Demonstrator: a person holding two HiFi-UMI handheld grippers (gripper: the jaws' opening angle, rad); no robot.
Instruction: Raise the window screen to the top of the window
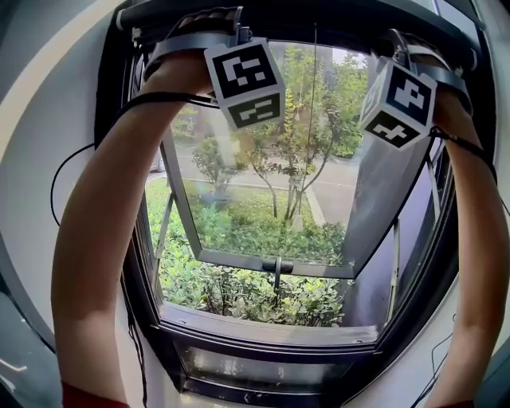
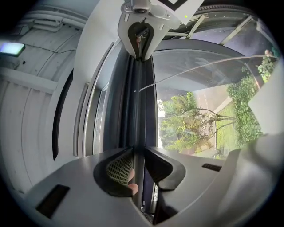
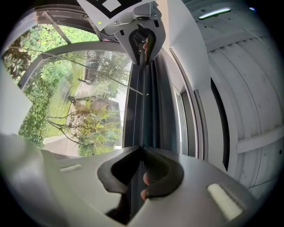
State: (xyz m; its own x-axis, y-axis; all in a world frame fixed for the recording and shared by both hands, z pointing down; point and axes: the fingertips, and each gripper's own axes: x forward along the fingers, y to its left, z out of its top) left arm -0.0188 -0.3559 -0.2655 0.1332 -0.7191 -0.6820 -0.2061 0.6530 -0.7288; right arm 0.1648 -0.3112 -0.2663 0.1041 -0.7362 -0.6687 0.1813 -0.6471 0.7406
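Just under the frame [image 1: 319,22] top, the screen bar [image 2: 139,102] runs between both tongs. Left tongs [image 2: 138,166] and right tongs [image 3: 141,170] each clamp it.

A dark-framed window [image 1: 263,333], its sash [image 1: 271,261] swung outward, looks onto sunlit trees [image 1: 296,135], shrubs [image 1: 255,296] and a paved path [image 1: 335,187]. Pale walls [image 1: 44,96] flank it; a ceiling light [image 3: 215,13] glows.

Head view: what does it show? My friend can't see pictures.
Two bare arms reach up, and the left gripper and right gripper clamp a dark bar at the top of a window. Below, an open glass pane tilts outward over green bushes and small trees.
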